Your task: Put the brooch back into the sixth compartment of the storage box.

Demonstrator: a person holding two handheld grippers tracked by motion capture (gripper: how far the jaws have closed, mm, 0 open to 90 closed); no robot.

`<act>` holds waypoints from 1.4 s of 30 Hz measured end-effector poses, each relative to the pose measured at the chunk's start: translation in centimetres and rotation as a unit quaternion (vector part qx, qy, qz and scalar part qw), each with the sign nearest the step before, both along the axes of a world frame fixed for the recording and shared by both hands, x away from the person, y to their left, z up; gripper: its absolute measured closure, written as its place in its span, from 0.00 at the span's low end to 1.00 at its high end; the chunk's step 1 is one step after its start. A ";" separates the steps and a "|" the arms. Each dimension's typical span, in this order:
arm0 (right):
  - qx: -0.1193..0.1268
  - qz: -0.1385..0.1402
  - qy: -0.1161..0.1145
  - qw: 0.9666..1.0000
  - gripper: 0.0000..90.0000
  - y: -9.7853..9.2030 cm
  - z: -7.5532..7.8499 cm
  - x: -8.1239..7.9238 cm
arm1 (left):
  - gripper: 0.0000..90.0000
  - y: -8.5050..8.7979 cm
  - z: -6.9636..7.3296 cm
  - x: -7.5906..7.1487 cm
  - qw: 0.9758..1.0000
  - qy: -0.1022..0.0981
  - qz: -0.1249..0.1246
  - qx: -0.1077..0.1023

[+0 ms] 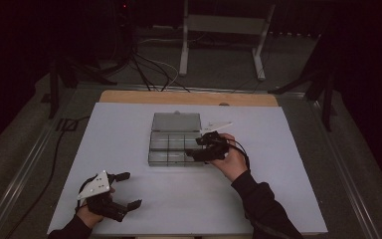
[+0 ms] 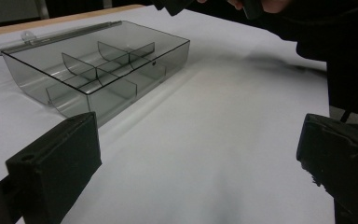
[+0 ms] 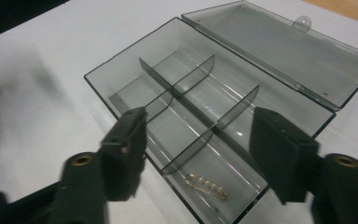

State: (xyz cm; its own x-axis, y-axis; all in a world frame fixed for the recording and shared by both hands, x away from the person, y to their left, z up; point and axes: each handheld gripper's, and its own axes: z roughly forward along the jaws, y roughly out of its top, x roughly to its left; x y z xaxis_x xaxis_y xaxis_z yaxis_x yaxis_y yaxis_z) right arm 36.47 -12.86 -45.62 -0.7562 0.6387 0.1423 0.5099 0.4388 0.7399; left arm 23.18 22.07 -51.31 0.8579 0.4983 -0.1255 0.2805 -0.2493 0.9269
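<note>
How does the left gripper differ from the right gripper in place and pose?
The left gripper rests near the front-left corner of the white table sheet, far from the clear compartment box; the right gripper hangs at the box's right end. The left gripper faces bare sheet; the right gripper points into a compartment that holds a small gold pin. Both have open jaws with nothing between them.

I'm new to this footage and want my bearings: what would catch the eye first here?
A clear grey divided box sits mid-table on the white sheet, its lid laid open behind it. The right gripper hovers open at the box's right end, above a small gold pin lying in a corner compartment. The left gripper rests open near the front left edge.
</note>
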 end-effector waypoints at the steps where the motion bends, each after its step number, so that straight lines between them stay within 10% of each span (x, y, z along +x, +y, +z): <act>1: 0.002 -0.002 0.004 1.000 0.35 -0.1 0.0 0.0 | 0.01 0.0 0.0 0.0 1.000 0.000 0.000 0.000; 12: 0.023 0.018 0.040 0.999 0.01 -1.6 0.6 -0.2 | 0.01 0.0 -0.1 0.1 1.000 0.002 -0.002 0.002; 42: 0.074 -0.041 0.044 0.995 0.00 -12.1 -0.1 -4.1 | 0.01 -0.1 -0.1 0.1 1.000 0.004 -0.001 0.003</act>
